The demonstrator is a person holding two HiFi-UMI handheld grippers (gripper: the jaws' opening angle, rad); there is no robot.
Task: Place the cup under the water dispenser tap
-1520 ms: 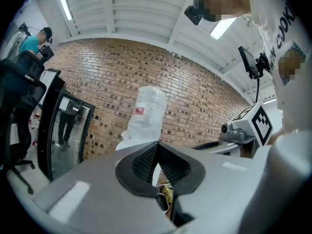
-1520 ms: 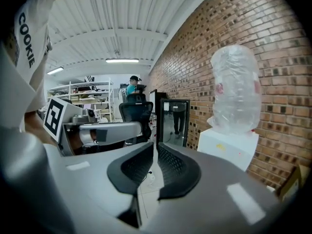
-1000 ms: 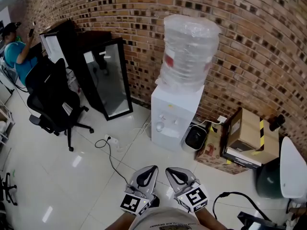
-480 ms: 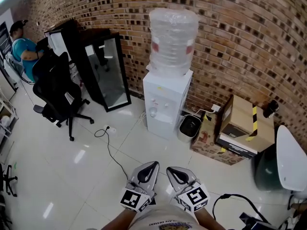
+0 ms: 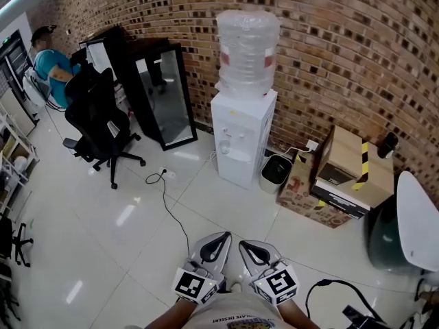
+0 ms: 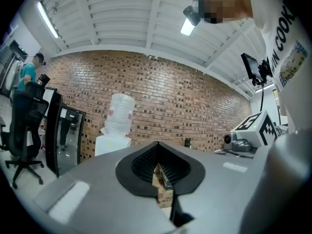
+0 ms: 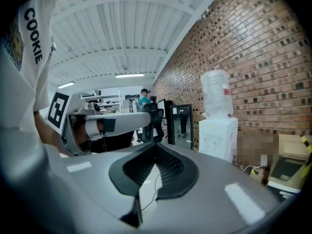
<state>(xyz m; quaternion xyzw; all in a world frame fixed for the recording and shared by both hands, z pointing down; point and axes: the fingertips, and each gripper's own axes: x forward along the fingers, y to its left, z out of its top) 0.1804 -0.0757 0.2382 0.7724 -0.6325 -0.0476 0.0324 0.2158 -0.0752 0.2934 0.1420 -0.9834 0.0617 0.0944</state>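
Note:
The white water dispenser (image 5: 243, 139) stands against the brick wall with a clear bottle (image 5: 247, 43) on top; its taps (image 5: 230, 142) face me. I see no cup in any view. My left gripper (image 5: 221, 236) and right gripper (image 5: 242, 244) are side by side at the bottom of the head view, well short of the dispenser across the tiled floor. Both are shut with nothing between the fingers. In the left gripper view the dispenser (image 6: 113, 143) is left of the shut gripper (image 6: 156, 144). In the right gripper view the dispenser (image 7: 218, 135) is right of the shut gripper (image 7: 156, 145).
A black office chair (image 5: 103, 125) and a black-framed panel (image 5: 161, 101) stand left of the dispenser. A small black bin (image 5: 276, 172) and cardboard boxes (image 5: 350, 177) sit to its right. A cable (image 5: 171, 204) runs over the floor. A person (image 5: 51, 64) sits far left.
The head view has shifted: the dispenser now looks slightly smaller and more upright, and the chair sits further right. Both grippers stay together at the bottom, still shut.

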